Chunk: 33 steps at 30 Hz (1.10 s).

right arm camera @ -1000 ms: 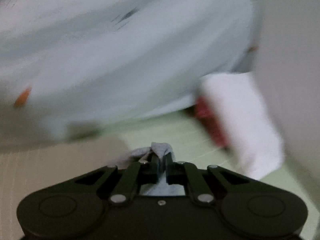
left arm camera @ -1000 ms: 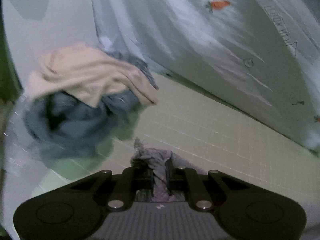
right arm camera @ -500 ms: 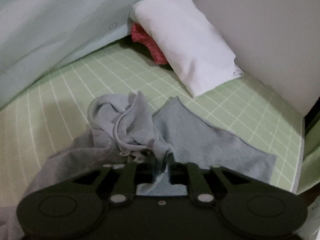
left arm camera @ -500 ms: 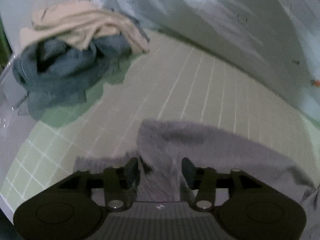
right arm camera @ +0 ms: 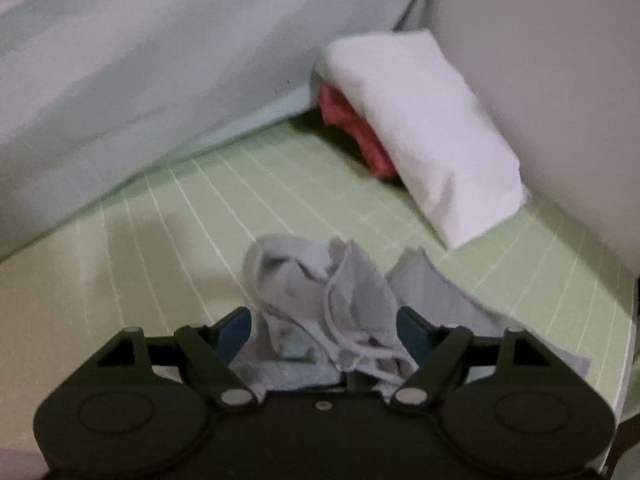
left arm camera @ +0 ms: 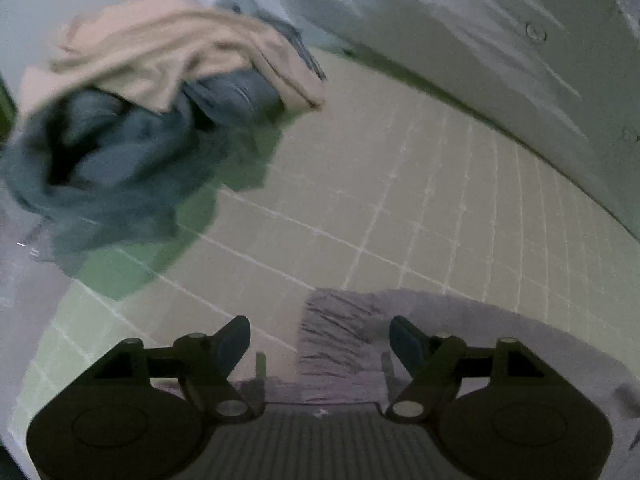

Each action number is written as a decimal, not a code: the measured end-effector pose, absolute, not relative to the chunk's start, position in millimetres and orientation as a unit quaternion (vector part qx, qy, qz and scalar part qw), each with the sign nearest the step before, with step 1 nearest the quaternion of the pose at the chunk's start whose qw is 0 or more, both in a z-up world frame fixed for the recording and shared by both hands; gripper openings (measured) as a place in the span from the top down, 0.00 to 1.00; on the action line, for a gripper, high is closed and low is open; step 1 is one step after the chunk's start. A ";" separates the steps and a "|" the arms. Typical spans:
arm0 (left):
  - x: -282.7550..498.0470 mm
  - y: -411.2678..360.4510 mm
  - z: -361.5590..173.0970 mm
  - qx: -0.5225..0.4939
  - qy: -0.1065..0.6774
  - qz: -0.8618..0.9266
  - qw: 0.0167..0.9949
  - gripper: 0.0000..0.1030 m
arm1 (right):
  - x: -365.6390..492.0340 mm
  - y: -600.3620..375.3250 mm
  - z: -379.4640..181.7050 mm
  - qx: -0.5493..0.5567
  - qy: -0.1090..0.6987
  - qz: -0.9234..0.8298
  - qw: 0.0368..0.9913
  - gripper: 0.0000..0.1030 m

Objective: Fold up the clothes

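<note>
So, quick status from my end of the rig:

Grey garment: the grey garment (right arm camera: 332,304) is lying bunched on the green grid mat (right arm camera: 168,216), drawstring showing, one flat part spread out to the right. Definitely not folded as it lies now.

Left gripper: my left gripper (left arm camera: 320,340) has its jaws spread wide, nothing pinched. A ribbed edge of the grey cloth sits on the mat between the fingers, loose.

Right gripper: my right gripper (right arm camera: 324,328) is spread too, with the crumpled middle of the garment sitting in the gap, not clamped.

Done pile, I reckon: a neat white folded piece (right arm camera: 424,128) sits over a red one (right arm camera: 352,128) in the far corner by the wall. Those look finished.

Still to do, I reckon: a messy heap on the left, beige cloth (left arm camera: 160,52) over a dark blue-grey one (left arm camera: 120,168), clearly unfolded.

Backdrop: a pale sheet (left arm camera: 460,20) hangs behind the mat.

Progress guess: somewhere mid-job. Two pieces look folded, the grey one needs flattening and folding, and the heap is waiting. Left view is blurry, so can't count the heap exactly.
</note>
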<state>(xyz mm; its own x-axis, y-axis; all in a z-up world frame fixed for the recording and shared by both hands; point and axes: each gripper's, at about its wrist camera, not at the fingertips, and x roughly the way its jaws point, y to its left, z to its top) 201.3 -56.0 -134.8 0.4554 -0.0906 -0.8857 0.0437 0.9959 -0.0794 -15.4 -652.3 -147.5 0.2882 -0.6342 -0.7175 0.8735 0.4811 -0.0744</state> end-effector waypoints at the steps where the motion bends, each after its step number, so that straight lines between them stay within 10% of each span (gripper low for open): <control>1: 204.6 -58.0 -139.3 -0.025 0.526 -0.043 0.849 0.25 | -14.3 -654.8 -150.2 0.169 0.360 -0.481 0.781 0.23; 3: 209.3 -63.7 -145.4 -0.020 0.534 -0.048 0.844 0.25 | -11.4 -661.4 -156.7 0.162 0.374 -0.475 0.780 0.31; 8: 219.4 -74.6 -157.8 -0.010 0.543 -0.052 0.838 0.30 | -9.3 -666.8 -158.5 0.166 0.394 -0.443 0.788 0.95; 12: 225.2 -74.0 -161.1 -0.027 0.541 -0.043 0.840 0.78 | -12.9 -664.7 -143.2 0.161 0.371 -0.457 0.793 0.97; 15: 230.6 -69.4 -160.2 -0.049 0.538 -0.037 0.841 0.90 | -11.8 -670.0 -128.8 0.164 0.351 -0.458 0.800 0.98; 33: 285.5 -78.4 -70.6 -0.089 0.361 0.018 0.928 0.86 | 46.9 -718.2 -13.5 0.148 0.167 -0.451 0.864 0.98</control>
